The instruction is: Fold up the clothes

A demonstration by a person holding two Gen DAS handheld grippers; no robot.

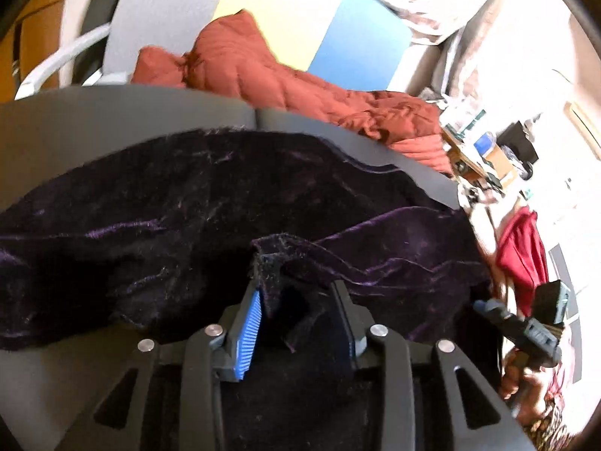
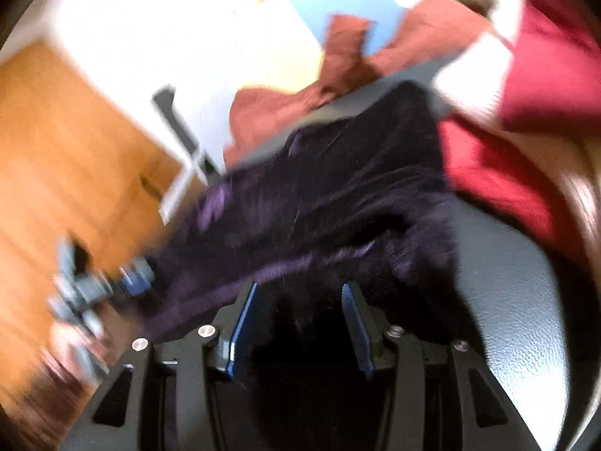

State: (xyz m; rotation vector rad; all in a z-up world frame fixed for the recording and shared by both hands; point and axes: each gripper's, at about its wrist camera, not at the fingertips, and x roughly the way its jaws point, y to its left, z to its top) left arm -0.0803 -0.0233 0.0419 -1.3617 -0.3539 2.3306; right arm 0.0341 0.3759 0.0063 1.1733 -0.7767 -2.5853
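A dark purple velvet garment [image 1: 195,203] lies spread over a grey table [image 1: 75,112]. My left gripper [image 1: 296,293] has its jaws apart, with a raised corner of the velvet between them; the blue pad of its left finger [image 1: 248,334] shows. My right gripper [image 2: 300,293] also has its jaws apart over a dark fold of the same garment [image 2: 319,188]; this view is blurred by motion. The right gripper also shows in the left wrist view [image 1: 533,327] at the garment's right edge. The left gripper shows blurred in the right wrist view [image 2: 97,285].
A rust-red quilted garment [image 1: 285,82] lies crumpled at the table's far side. A crimson cloth [image 1: 522,255] hangs to the right, also seen in the right wrist view [image 2: 526,105]. A yellow and blue panel [image 1: 319,30] stands behind. Orange wooden floor [image 2: 56,150] lies left.
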